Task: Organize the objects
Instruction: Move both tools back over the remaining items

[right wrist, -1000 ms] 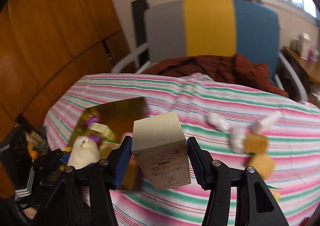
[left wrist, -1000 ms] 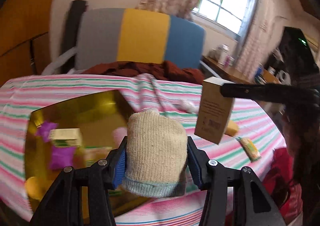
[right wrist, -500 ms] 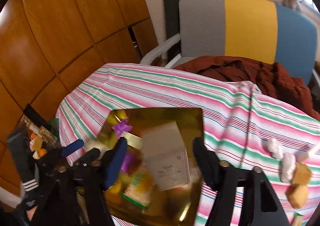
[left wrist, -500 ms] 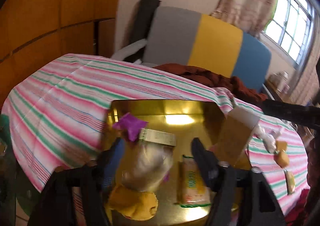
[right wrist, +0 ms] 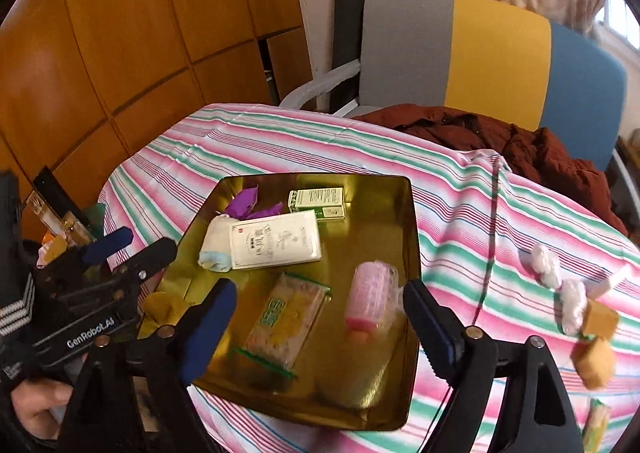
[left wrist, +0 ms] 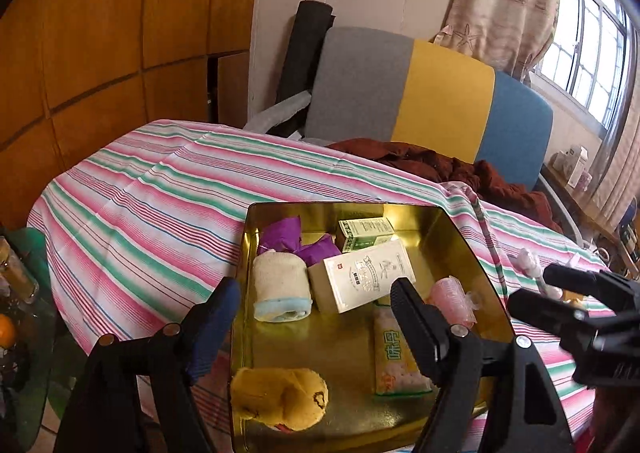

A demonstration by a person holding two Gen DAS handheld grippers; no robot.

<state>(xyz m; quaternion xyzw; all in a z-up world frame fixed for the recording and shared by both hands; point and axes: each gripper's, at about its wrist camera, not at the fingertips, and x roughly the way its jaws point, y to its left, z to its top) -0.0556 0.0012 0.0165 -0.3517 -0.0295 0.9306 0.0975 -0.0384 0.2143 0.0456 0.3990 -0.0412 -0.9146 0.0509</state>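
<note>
A gold metal tray (left wrist: 460,237) (right wrist: 412,237) sits on the striped tablecloth. In it lie a rolled beige cloth (left wrist: 280,287) (right wrist: 214,245) and, touching it, a white box (left wrist: 366,275) (right wrist: 276,245). My left gripper (left wrist: 314,317) (right wrist: 136,247) hangs open above the tray's near left edge and holds nothing. Over the tray's front, my right gripper (right wrist: 320,305) (left wrist: 540,293) is open too. Also in the tray are a green box (right wrist: 318,203), purple wrappers (right wrist: 244,205), a biscuit pack (right wrist: 284,323), a pink roll (right wrist: 370,301) and a yellow plush (left wrist: 280,397).
White cotton lumps (right wrist: 546,261), brown cubes (right wrist: 596,341) and a small green pack (right wrist: 596,421) lie loose on the cloth right of the tray. A chair (right wrist: 480,53) with a dark red garment (right wrist: 500,133) stands behind the table. Cluttered items (right wrist: 60,229) sit low at the left.
Both grippers have opened and drawn back from the tray. The rolled cloth left the left gripper and the white box left the right; both now lie in the tray.
</note>
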